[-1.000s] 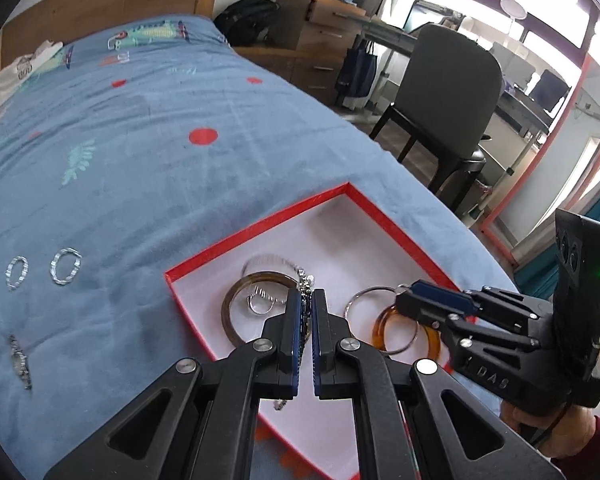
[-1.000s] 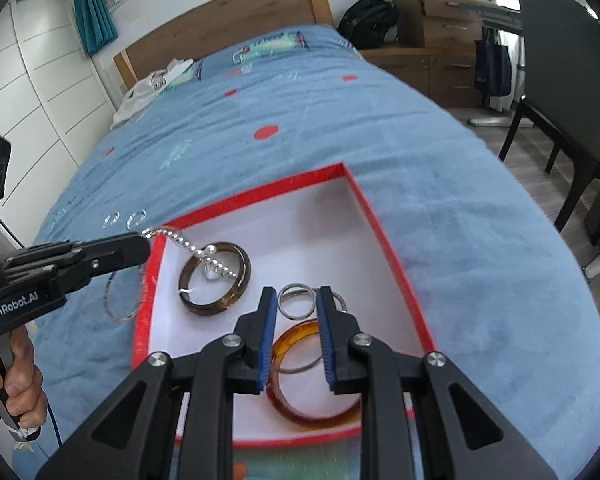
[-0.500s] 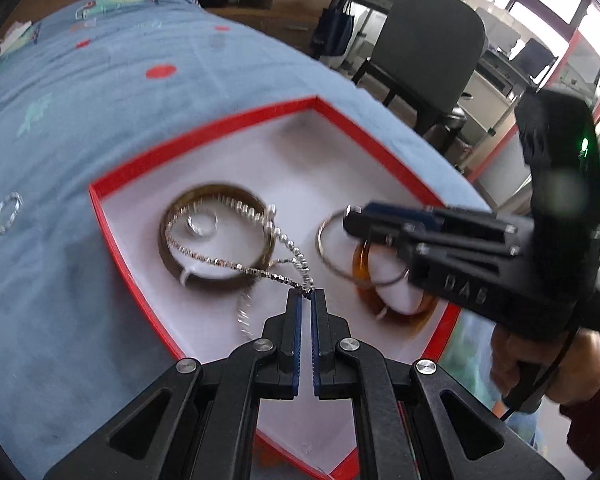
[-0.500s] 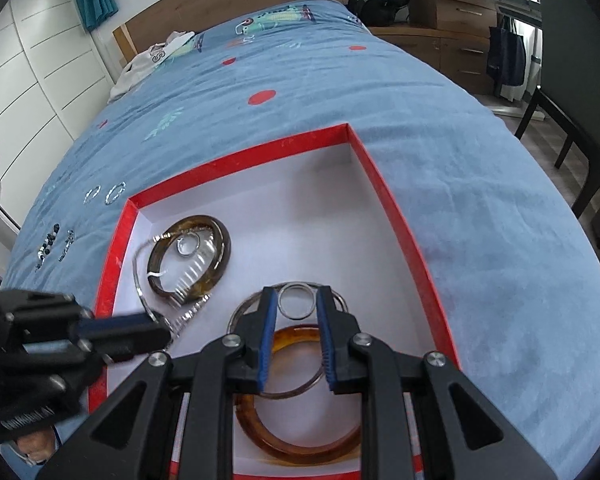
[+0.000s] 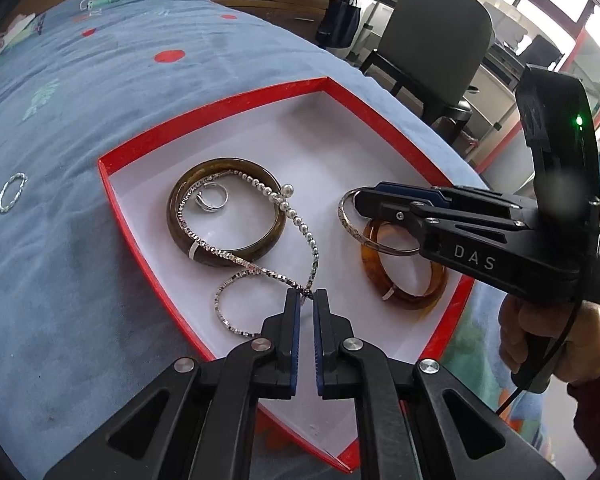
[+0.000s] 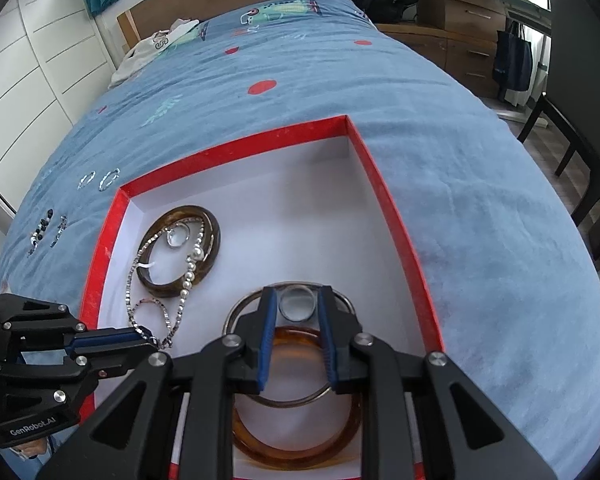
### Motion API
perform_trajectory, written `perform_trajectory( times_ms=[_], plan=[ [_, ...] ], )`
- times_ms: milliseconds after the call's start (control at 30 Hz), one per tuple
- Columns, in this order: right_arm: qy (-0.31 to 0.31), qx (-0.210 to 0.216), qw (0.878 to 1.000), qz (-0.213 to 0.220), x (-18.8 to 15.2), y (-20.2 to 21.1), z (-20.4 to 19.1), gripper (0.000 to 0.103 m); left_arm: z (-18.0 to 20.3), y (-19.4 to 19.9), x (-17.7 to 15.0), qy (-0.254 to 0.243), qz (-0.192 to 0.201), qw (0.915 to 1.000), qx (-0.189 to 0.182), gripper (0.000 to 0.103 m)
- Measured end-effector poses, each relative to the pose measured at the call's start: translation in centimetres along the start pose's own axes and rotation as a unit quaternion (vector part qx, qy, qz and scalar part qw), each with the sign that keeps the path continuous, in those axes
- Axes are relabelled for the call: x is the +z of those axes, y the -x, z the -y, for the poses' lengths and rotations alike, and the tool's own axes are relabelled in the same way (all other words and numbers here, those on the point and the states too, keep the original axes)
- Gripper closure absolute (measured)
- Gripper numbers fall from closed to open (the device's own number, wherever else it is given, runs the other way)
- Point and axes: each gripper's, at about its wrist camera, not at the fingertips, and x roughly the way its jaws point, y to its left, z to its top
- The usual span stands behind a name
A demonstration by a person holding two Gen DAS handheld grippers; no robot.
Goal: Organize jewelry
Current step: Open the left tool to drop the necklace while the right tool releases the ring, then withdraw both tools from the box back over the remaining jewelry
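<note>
A red-rimmed white box (image 5: pixel 112 200) (image 6: pixel 396 220) lies on the blue bedspread. In it lie a dark brown bangle (image 5: pixel 256 248) (image 6: pixel 214 248) with a small silver ring (image 5: pixel 212 200) inside, an amber bangle (image 5: pixel 404 300) (image 6: pixel 296 448), and a thin silver bangle (image 5: pixel 348 224) (image 6: pixel 236 312). A silver chain with pearls (image 5: pixel 300 224) (image 6: pixel 188 280) is draped over the brown bangle. My left gripper (image 5: pixel 306 300) (image 6: pixel 150 342) has just opened a little; the chain's end still lies between its tips. My right gripper (image 6: pixel 298 304) is shut on a silver ring (image 6: pixel 296 306) above the amber bangle.
Two silver twisted rings (image 6: pixel 100 180) and beaded pieces (image 6: pixel 44 232) lie on the bedspread left of the box. One twisted ring shows in the left wrist view (image 5: pixel 12 196). A grey chair (image 5: pixel 432 40) and desks stand right of the bed.
My left gripper lowered the chain into the box, laying it over the brown bangle, and its jaws have parted slightly. My right gripper stays closed on the ring.
</note>
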Motion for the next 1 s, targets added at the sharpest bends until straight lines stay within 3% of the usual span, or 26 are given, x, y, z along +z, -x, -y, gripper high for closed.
perform_trajectory(
  times_ms=[133,300,633,1000],
  plan=[
    [-0.002,-0.001,1.0,-0.001,-0.1,0.6,-0.1,0.082,0.1,0.7,0.1,-0.005,0.007,0.9998,0.015,0.076],
    [-0.009,0.002,1.0,0.016,-0.3,3.1,-0.2,0.082,0.4,2.6,-0.1,-0.001,0.017,0.9997,0.02,0.074],
    [-0.013,-0.008,0.997,0.071,-1.0,12.2,-1.3,0.082,1.9,10.2,-2.2,0.006,0.067,0.9967,0.046,0.056],
    [0.009,0.001,0.992,0.125,-2.6,20.6,-6.4,0.082,-0.9,20.9,-10.0,0.045,0.119,0.9842,0.122,0.051]
  ],
)
